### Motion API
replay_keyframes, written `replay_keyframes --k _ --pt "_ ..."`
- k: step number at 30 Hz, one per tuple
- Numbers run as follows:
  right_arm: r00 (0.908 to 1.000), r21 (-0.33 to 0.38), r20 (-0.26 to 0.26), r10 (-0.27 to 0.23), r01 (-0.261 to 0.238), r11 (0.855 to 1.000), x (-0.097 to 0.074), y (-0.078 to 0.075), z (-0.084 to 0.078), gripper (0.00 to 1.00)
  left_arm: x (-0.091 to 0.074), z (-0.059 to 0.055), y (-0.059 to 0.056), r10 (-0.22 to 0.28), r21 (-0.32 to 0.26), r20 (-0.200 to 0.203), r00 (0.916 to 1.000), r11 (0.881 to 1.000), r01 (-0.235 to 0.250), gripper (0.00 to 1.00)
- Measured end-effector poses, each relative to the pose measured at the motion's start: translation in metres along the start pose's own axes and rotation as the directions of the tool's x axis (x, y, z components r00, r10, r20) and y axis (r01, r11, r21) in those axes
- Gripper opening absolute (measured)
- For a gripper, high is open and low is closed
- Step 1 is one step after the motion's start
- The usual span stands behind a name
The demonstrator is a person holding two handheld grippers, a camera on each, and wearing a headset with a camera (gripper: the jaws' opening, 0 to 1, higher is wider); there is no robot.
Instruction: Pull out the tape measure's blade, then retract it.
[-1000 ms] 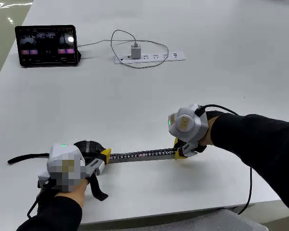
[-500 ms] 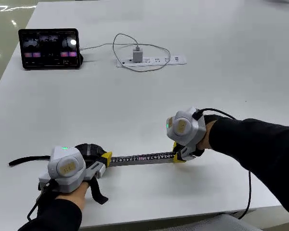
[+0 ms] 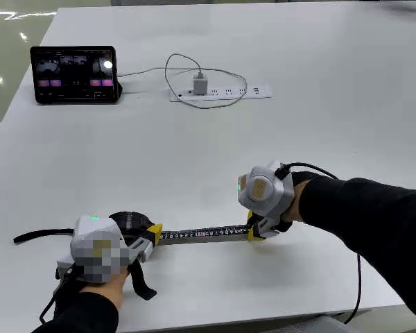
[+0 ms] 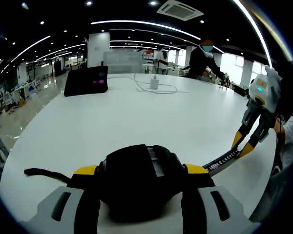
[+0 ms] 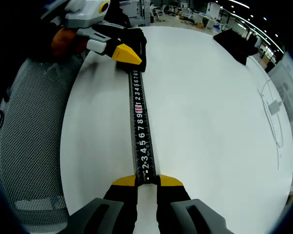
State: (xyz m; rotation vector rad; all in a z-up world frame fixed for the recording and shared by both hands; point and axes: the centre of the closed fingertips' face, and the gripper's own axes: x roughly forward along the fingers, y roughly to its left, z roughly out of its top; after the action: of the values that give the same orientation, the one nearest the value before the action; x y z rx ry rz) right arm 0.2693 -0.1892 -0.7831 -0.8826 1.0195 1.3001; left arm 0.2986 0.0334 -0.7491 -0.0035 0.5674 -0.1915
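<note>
Two holds near the table (image 3: pixel 263 291) edge: left gripper (image 3: pixel 145 238) grasps tape measure (image 4: pixel 139 178), right gripper (image 5: pixel 146 181) pinches blade (image 5: pixel 139 122).

Tablet (image 3: pixel 75 74), power strip (image 3: pixel 222 91), charger (image 3: pixel 200 85)

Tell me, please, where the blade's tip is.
In the head view the tip is pinched in the right gripper near the table's front edge, right of the case.

Your tape measure (image 4: pixel 141 178) has a black, rounded case, and it sits on the table (image 3: pixel 263 125) clamped between your left fingers (image 4: pixel 86 170). Its blade (image 5: pixel 140 122) is drawn partway out. It lies straight and flat along the table, dark with white numerals facing up, and its far end is pinched between your right fingers (image 5: pixel 123 181).
</note>
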Motion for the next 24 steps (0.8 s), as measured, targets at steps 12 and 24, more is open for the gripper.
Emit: replay_keyframes --k 12,24 --pt "1.0000 0.016 0.001 -0.003 0.003 1.000 0.001 0.000 0.005 0.10 -0.001 0.000 0.000 -0.001 0.000 0.000 1.0000 1.000 0.001 0.63" --pt "1.0000 0.012 0.001 -0.005 0.005 1.000 0.003 0.000 0.011 0.10 -0.001 0.000 0.000 -0.002 -0.001 -0.002 1.0000 1.000 0.002 0.63"
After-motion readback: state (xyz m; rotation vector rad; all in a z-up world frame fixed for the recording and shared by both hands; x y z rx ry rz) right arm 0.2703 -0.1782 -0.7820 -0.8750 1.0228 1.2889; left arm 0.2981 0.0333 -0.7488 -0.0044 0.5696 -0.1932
